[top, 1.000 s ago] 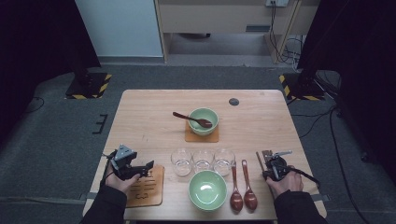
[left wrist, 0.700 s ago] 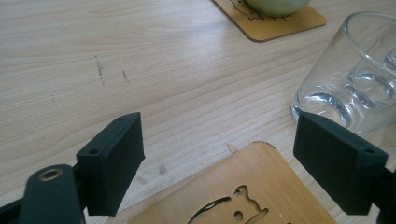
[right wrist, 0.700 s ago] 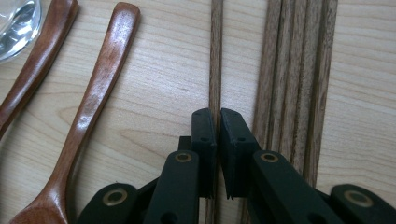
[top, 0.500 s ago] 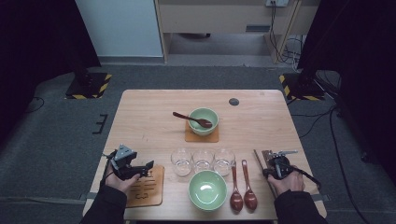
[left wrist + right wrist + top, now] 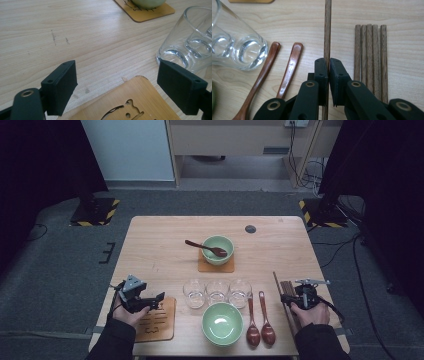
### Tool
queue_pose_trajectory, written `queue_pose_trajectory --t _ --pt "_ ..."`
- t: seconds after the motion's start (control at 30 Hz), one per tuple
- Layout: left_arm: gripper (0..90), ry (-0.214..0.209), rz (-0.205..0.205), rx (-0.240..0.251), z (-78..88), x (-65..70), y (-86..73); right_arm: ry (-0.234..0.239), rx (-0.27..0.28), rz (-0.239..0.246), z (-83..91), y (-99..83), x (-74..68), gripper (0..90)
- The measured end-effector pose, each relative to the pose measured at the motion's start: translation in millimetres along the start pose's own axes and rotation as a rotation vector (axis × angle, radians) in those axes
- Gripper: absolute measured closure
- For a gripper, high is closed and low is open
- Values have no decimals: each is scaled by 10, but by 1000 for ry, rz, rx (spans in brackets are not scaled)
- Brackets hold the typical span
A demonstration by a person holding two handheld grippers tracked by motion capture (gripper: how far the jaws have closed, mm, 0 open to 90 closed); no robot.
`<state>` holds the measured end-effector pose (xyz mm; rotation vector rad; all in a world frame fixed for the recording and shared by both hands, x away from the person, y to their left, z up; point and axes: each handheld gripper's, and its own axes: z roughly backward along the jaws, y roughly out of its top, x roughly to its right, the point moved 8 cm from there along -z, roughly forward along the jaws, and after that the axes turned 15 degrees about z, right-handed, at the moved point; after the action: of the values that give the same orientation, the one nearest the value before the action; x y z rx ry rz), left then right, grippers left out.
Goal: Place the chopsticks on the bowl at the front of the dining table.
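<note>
My right gripper [image 5: 329, 61] is shut on a single dark wooden chopstick [image 5: 327, 30] that runs straight ahead between its jaws. In the high view this gripper [image 5: 285, 299] sits near the table's right front edge, with the chopstick [image 5: 276, 282] angled away from it. Several more chopsticks [image 5: 370, 50] lie side by side just right of the held one. My left gripper [image 5: 117, 77] stands wide open with nothing between its jaws, hovering over the corner of a cut-out wooden coaster [image 5: 130, 100]. In the high view it [image 5: 156, 301] is at the front left.
Three glasses [image 5: 217, 291] stand in a row mid-table, an empty green bowl [image 5: 222, 322] in front of them. Two wooden spoons [image 5: 260, 320] lie beside that bowl. Farther back a green bowl [image 5: 218, 249] holding a spoon rests on a coaster. One glass [image 5: 192, 42] stands close to my left gripper.
</note>
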<state>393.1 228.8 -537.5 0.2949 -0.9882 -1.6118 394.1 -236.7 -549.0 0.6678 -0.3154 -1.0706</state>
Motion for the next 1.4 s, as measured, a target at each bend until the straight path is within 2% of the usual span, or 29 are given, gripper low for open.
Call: queue_pose_trajectory --t 0.4,0.67,1.0,1.4 --pt "157 0 0 -2 -4 0 -3 23 62 -30 73 84 21 847" --pt "157 0 -1 -3 -5 -1 -3 49 127 -67 132 151 61 848" --pt "157 -1 3 -2 -7 1 -4 60 180 -53 181 223 44 848" --pt "157 -2 6 -3 -15 -1 -6 99 253 -75 306 372 -1 848"
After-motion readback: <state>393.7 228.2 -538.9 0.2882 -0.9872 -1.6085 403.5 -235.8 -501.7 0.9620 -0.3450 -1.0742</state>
